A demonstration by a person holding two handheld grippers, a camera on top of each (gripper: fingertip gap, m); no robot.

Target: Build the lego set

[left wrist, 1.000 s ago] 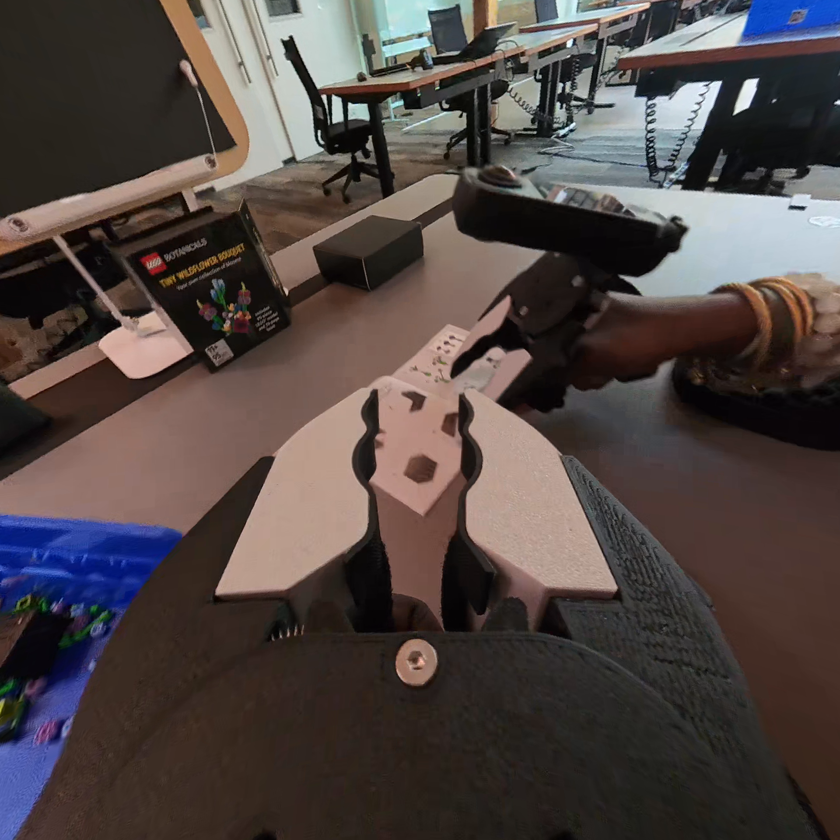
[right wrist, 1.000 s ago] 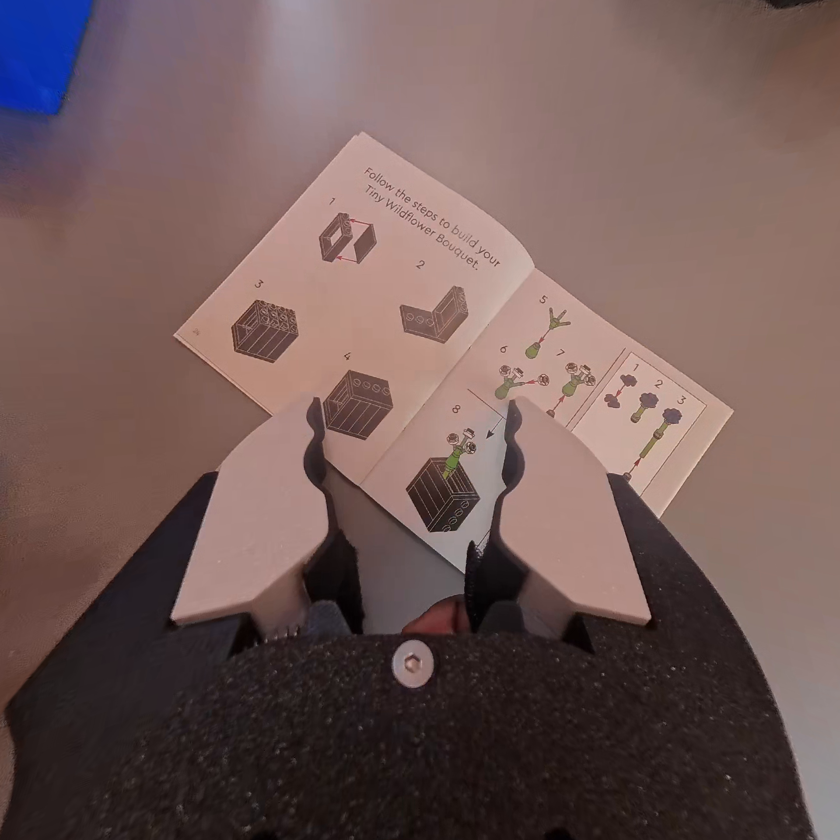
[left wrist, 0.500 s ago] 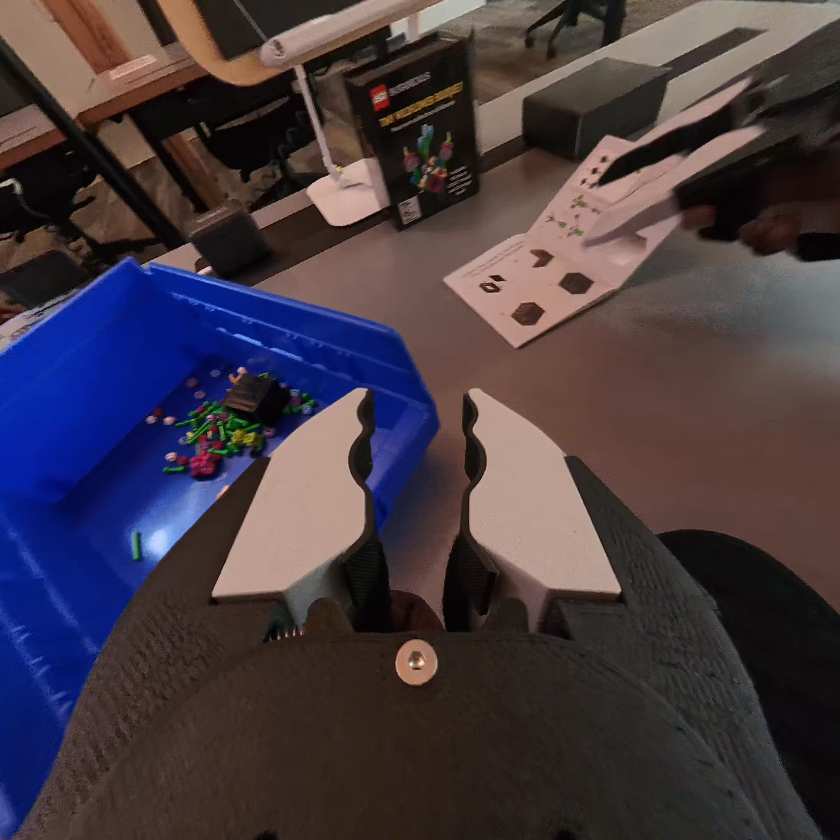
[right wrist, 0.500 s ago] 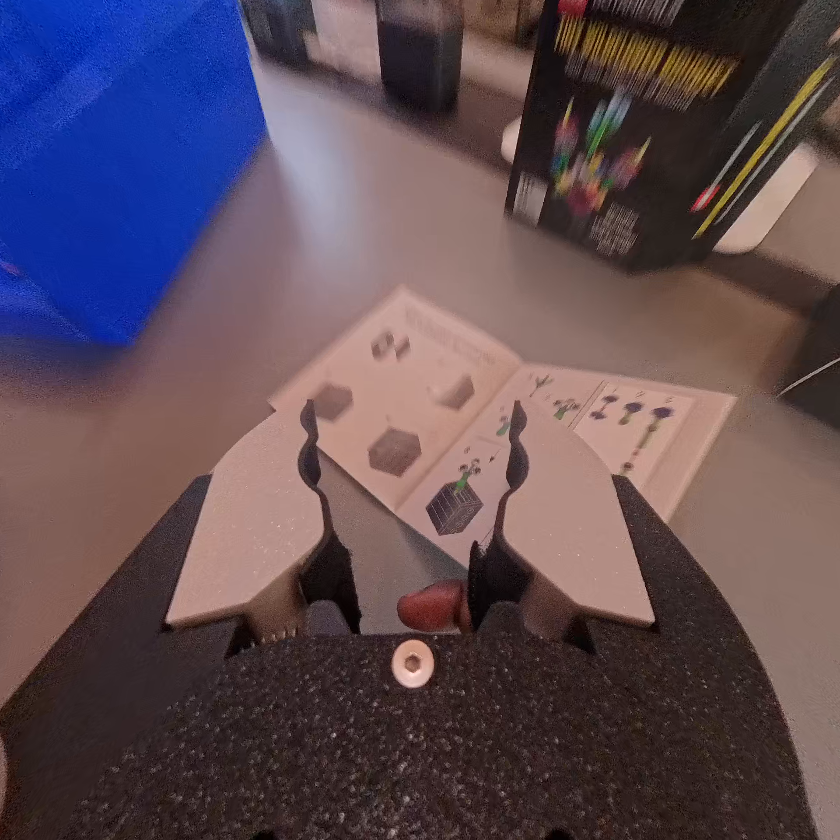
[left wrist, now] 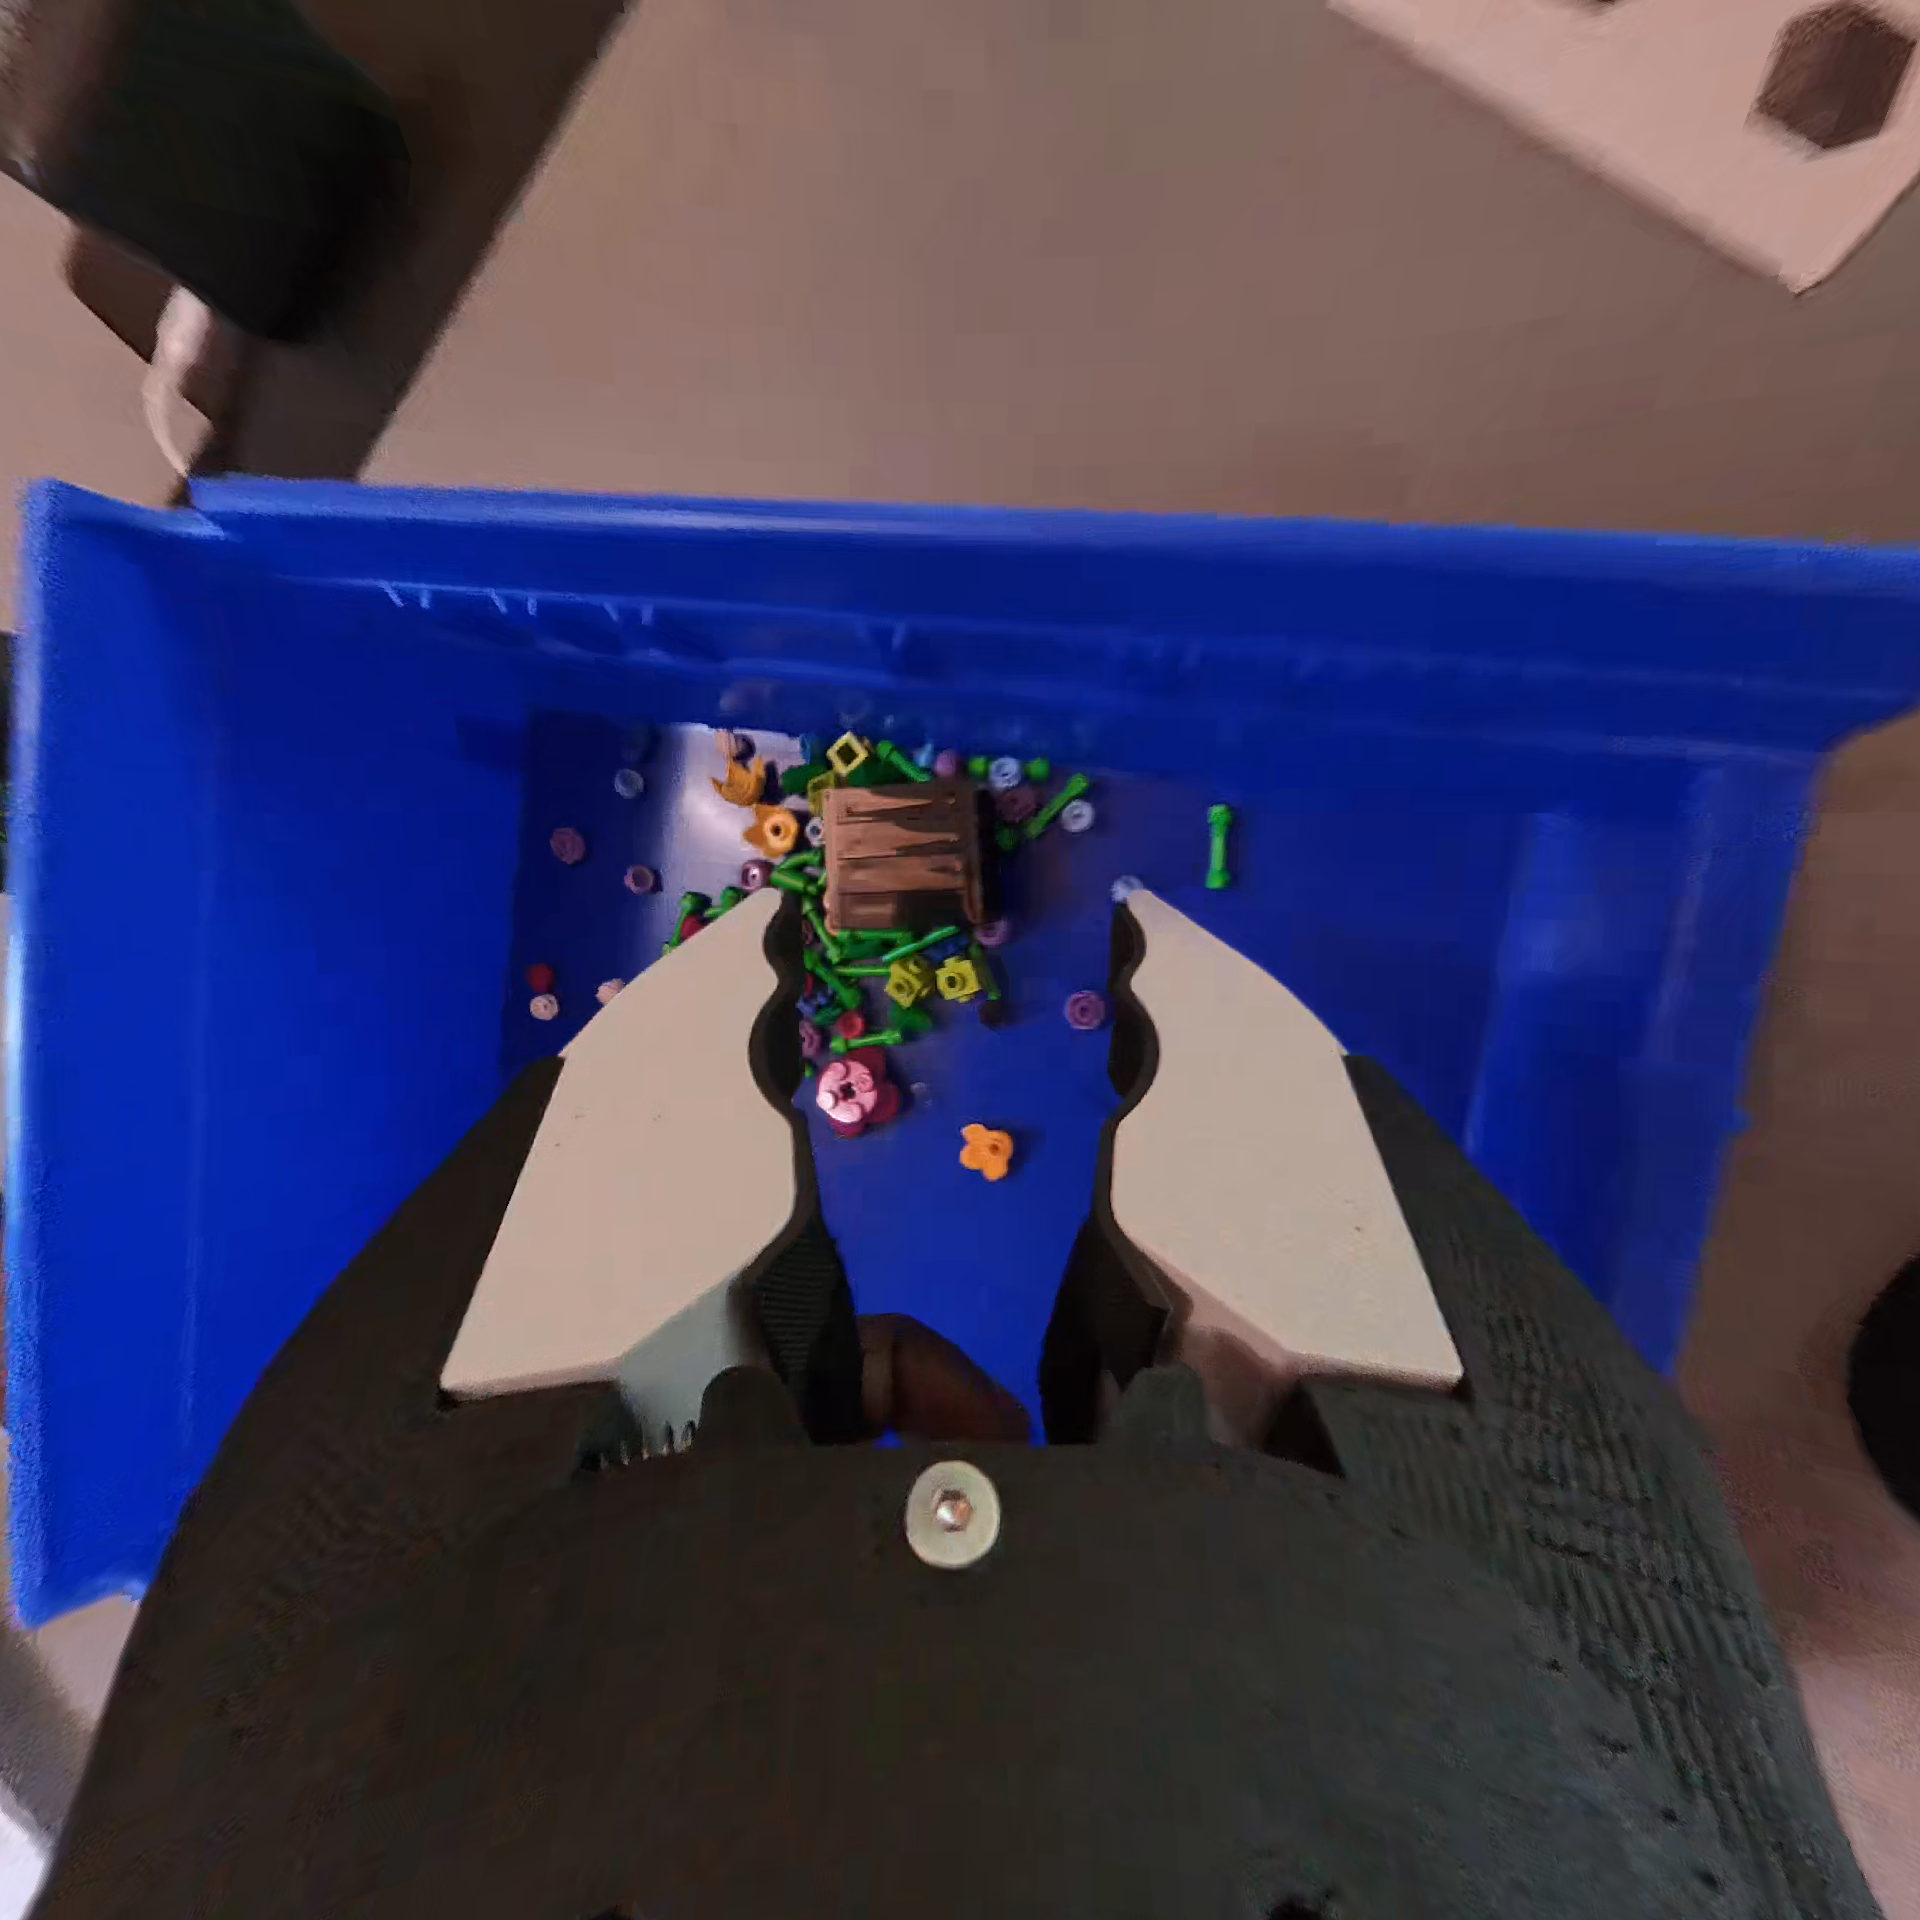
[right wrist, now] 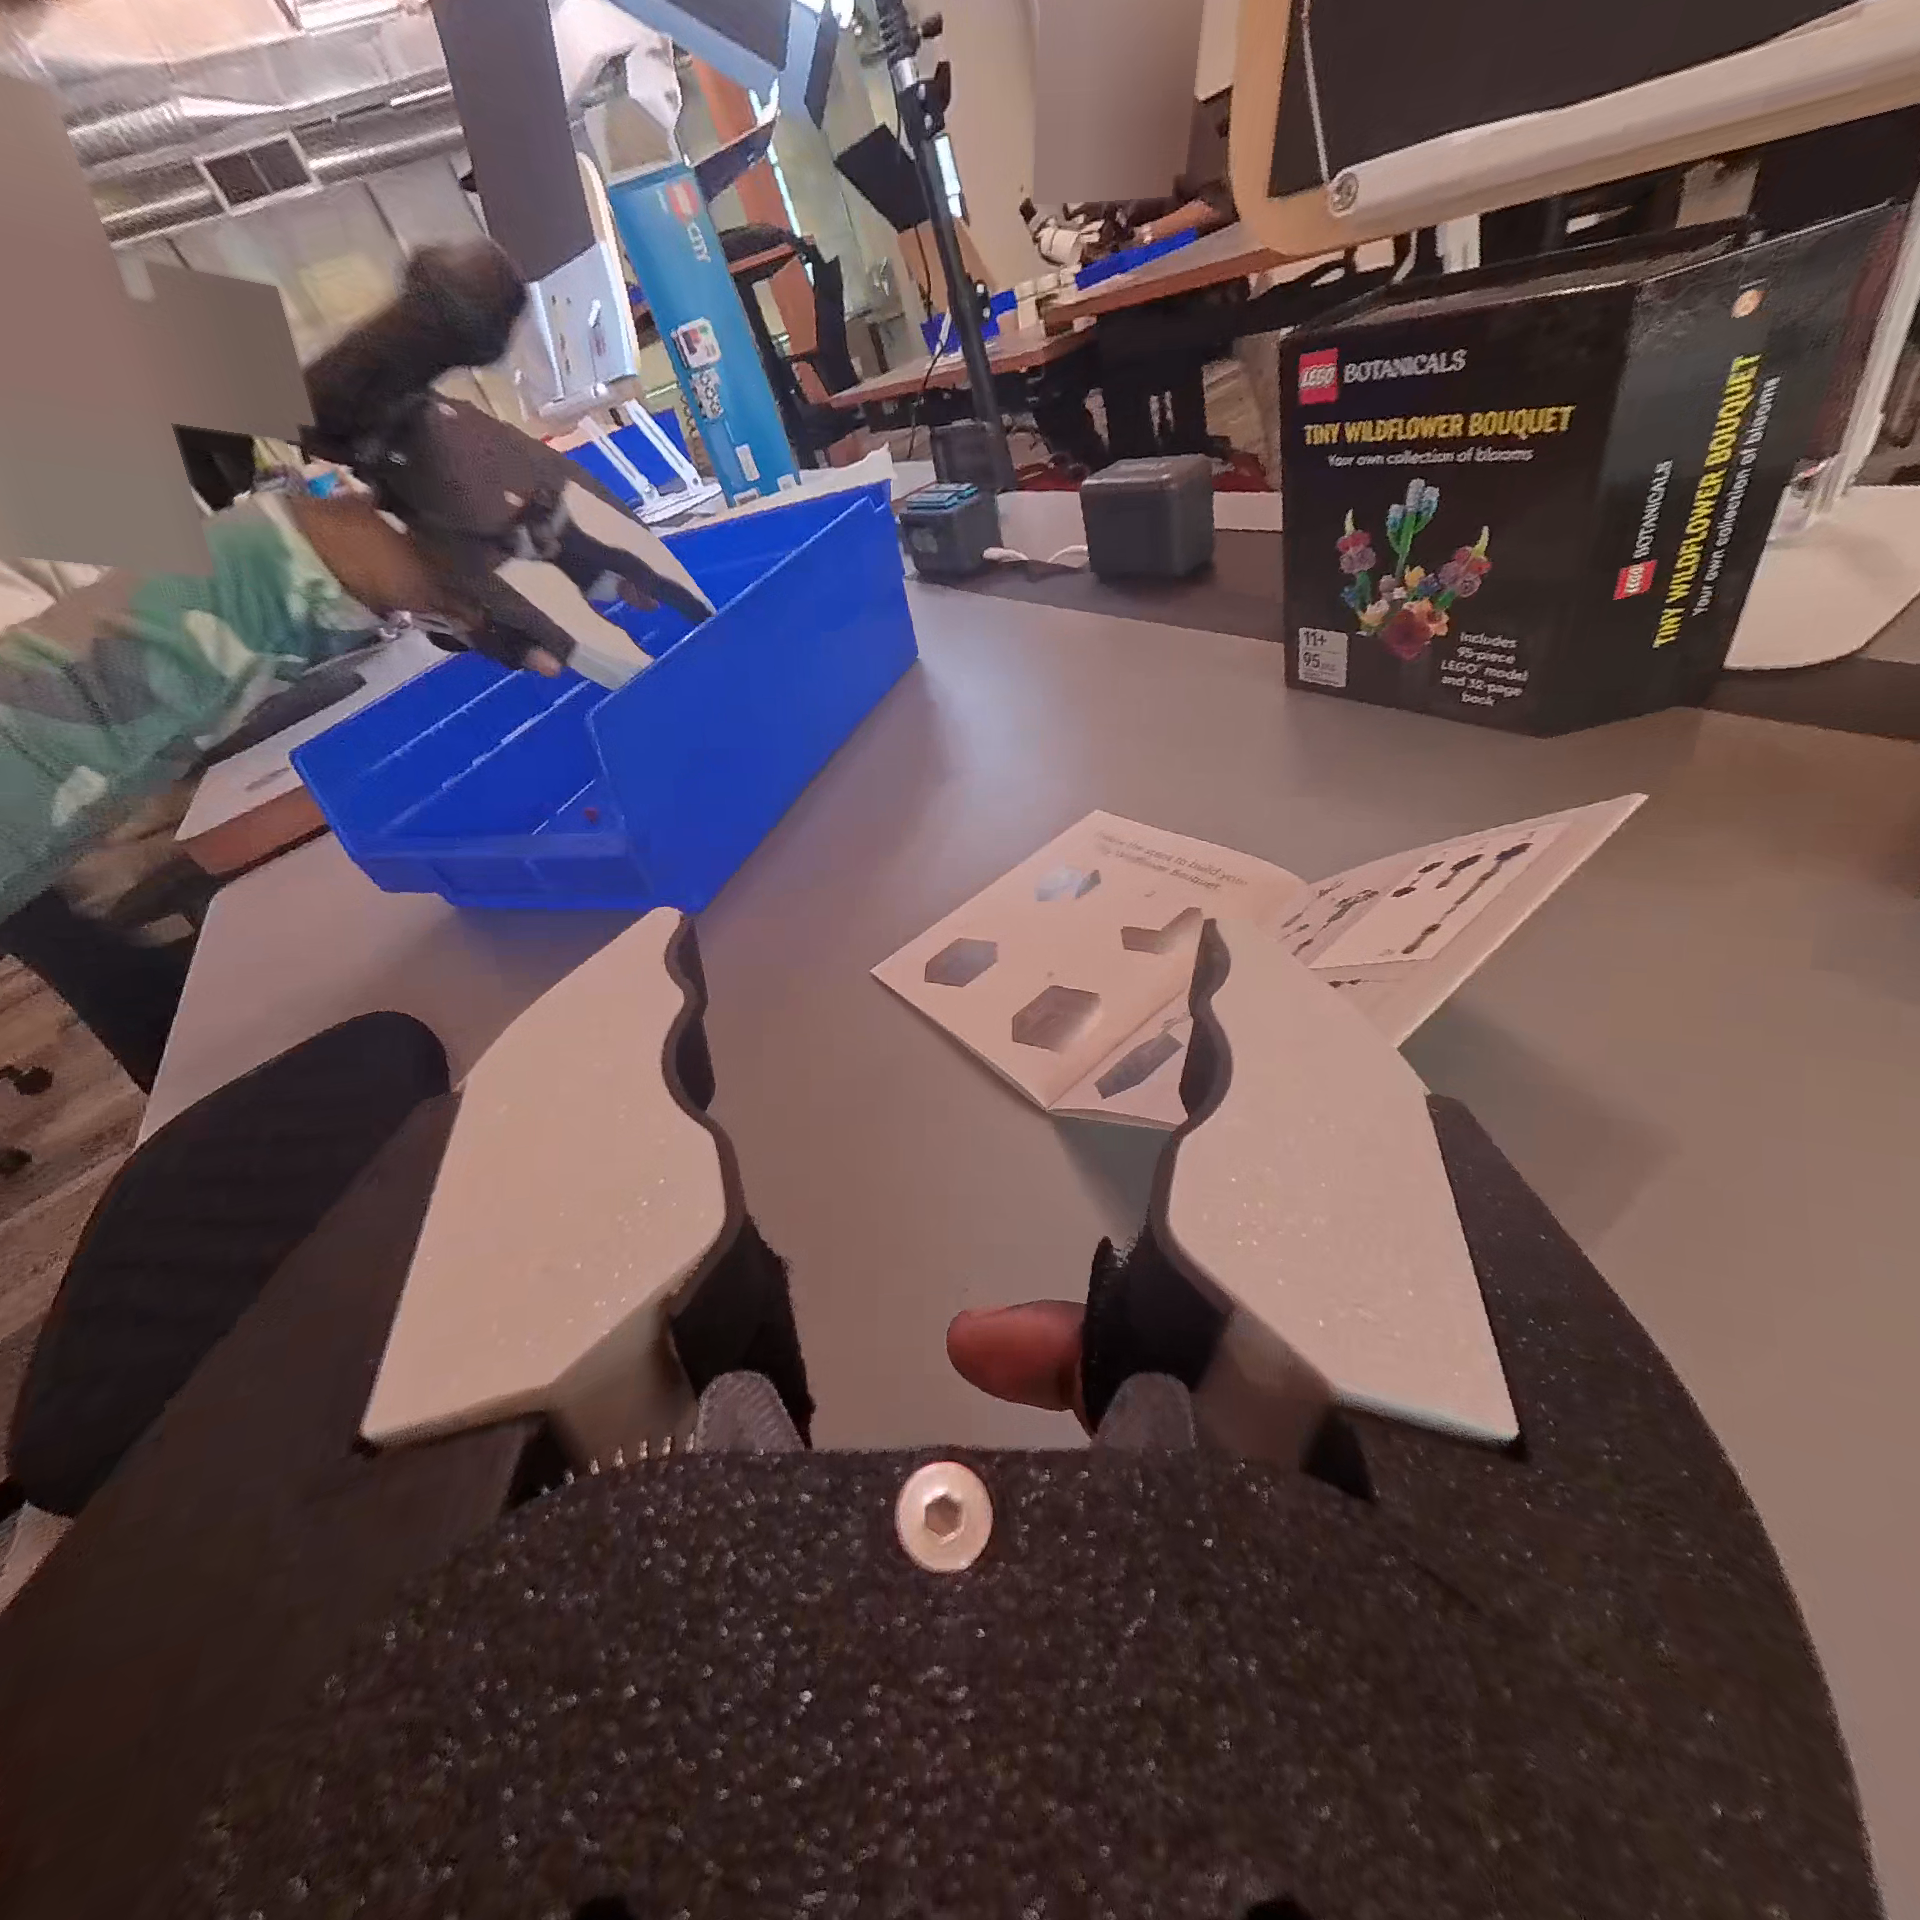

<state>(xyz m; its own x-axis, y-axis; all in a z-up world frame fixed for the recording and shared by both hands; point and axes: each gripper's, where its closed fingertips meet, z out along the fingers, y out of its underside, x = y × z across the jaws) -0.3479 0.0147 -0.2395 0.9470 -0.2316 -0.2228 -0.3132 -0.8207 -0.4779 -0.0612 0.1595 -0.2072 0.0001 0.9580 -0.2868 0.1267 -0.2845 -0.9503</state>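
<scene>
Grey table, blue bin, open booklet, office desks behind

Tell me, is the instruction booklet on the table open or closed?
Open. The instruction booklet lies spread on the table, two illustrated pages showing, right page lifting slightly.

Grey cube and black tripod beyond the table

Bin left of booklet, box behind.
</scene>
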